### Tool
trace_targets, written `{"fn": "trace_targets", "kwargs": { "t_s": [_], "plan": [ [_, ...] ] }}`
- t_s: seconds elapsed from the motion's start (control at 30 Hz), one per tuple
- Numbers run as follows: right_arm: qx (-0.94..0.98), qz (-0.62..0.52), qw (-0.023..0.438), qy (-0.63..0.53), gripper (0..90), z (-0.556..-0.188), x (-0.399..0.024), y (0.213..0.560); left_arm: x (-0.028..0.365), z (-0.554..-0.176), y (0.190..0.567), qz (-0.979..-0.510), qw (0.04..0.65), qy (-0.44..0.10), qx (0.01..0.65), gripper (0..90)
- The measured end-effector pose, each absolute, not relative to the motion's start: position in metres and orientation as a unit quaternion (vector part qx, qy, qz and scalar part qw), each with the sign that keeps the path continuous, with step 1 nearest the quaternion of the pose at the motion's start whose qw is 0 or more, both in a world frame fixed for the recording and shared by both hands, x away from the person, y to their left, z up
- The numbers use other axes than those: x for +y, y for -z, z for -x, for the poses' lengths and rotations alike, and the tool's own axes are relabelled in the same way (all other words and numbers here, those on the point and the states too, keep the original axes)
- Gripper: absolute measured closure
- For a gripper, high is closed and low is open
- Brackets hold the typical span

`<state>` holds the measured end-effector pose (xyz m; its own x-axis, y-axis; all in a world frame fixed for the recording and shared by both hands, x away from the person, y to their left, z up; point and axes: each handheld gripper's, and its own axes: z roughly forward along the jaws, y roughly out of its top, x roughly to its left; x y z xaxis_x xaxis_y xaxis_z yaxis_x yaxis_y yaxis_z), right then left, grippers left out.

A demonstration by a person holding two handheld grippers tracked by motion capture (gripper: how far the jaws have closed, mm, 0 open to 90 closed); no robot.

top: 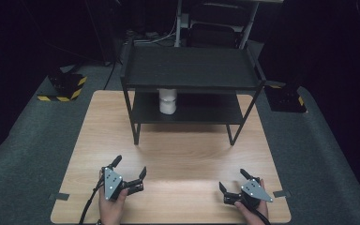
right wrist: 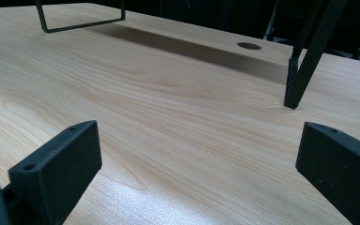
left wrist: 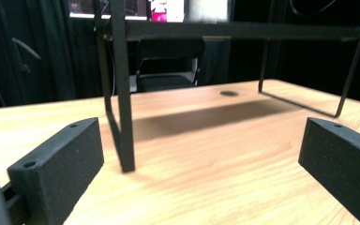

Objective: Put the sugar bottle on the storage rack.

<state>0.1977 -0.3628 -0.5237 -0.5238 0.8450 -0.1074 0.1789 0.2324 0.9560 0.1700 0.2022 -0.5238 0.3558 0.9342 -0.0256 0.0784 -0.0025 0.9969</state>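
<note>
Wooden table (top: 178,154), unlabelled white cup (top: 168,100)

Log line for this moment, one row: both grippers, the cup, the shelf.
left gripper: open, empty, near table edge | right gripper: open, empty, near table edge | white cup: upright on lower tier | black shelf: top tier bare

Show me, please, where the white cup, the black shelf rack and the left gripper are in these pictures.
white cup (top: 168,104): high view, on its side wall.
black shelf rack (top: 187,68): high view, on its top shelf.
left gripper (top: 130,169): high view, midway between its fingertips.
</note>
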Motion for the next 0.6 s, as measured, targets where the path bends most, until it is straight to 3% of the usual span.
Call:
{"fn": "trace_targets", "kwargs": {
  "t_s": [0.6],
  "plan": [
    [0.711,-0.362,0.331,-0.504,0.1,-0.1976,-0.3623,0.5238,0.2103,-0.1635,0.5303,-0.643,0.510,-0.353,0.449,0.4]
  ]
}}
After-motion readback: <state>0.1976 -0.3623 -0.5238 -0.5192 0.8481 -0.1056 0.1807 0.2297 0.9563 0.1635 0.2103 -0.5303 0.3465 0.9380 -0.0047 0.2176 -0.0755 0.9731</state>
